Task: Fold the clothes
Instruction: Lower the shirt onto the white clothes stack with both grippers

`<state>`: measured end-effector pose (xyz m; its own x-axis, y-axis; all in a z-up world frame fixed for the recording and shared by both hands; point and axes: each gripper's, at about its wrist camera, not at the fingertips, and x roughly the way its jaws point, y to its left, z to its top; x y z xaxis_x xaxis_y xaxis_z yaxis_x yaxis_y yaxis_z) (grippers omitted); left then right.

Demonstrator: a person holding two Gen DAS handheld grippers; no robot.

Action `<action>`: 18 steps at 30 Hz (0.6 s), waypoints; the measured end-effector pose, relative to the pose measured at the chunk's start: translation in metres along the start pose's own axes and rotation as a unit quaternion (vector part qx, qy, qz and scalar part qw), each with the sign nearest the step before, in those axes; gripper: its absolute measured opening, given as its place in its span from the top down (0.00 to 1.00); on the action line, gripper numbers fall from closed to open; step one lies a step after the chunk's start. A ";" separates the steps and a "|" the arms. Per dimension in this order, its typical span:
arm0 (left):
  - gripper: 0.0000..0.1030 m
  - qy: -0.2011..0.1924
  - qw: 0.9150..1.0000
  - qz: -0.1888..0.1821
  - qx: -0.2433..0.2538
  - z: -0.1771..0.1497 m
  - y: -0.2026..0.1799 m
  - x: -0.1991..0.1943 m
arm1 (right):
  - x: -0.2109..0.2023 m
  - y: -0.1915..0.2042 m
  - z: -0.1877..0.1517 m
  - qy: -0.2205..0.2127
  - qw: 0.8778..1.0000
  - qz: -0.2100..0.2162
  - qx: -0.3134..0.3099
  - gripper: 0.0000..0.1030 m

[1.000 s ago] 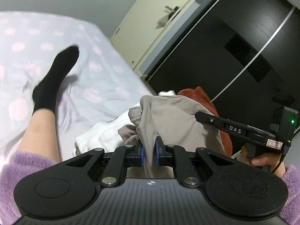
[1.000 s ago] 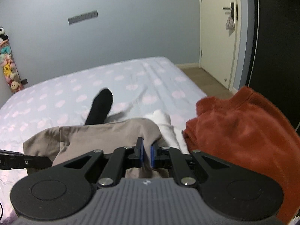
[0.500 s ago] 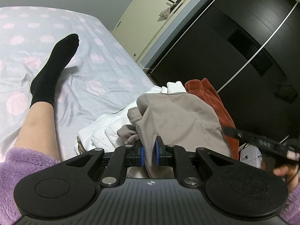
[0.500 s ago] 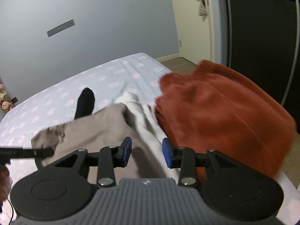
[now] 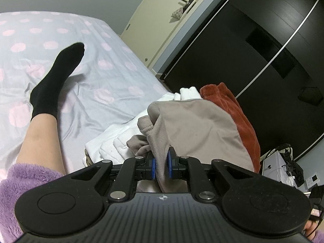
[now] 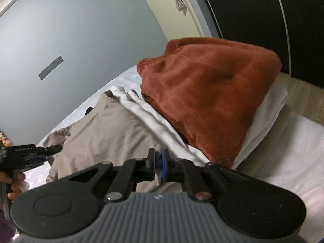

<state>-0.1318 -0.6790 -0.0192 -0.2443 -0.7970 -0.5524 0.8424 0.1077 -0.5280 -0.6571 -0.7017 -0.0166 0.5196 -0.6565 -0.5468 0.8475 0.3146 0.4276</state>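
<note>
The right gripper (image 6: 159, 160), which gripped the beige garment (image 5: 198, 129) 1 second ago and stood wide apart half a second ago, is now drawn nearly together again, lower down and turned toward the pile's near edge. A sliver of pale cloth shows between its blue pads (image 6: 164, 162); whether that is the beige garment's hem or the white laundry beneath cannot be told. The regrip suggests the fold is only partly made, with the right side taking a fresh hold for the next turn of the fabric. The left gripper (image 5: 161, 162) stays clamped on a bunched edge of the beige garment, which rises between its pads (image 5: 153, 167) and spreads forward and to the right of them. In the right wrist view the same garment lies flat, just left of the right gripper's fingers, and reaches back to the left gripper at the far left. Just ahead of both tools sits a stack of white folded clothes (image 5: 109, 141), touching the beige piece. A rust fleece (image 6: 206, 93) lies on that stack, ahead and to the right of the right gripper. Further out, left of the left gripper, the person's leg in a black sock (image 5: 56, 81) rests on the dotted bed sheet (image 5: 113, 64), and a dark wardrobe (image 5: 243, 50) stands beyond.
</note>
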 end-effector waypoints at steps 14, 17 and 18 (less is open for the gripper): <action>0.88 0.004 0.998 0.020 0.060 -0.009 0.000 0.012 | 0.012 0.019 -0.001 0.028 0.995 -0.082 -0.048 0.89; 0.82 0.000 0.998 0.014 0.055 -0.004 0.005 0.005 | 0.006 0.033 0.013 0.010 0.995 -0.073 -0.062 0.86; 0.81 -0.001 0.998 0.013 0.054 -0.002 0.006 0.003 | 0.005 0.038 0.019 0.006 0.996 -0.066 -0.065 0.85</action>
<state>-0.1288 -0.6797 -0.0258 -0.2208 -0.7953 -0.5645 0.8953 0.0643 -0.4408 -0.6243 -0.7060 0.0100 0.4027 -0.6907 -0.6007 0.9153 0.3116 0.2553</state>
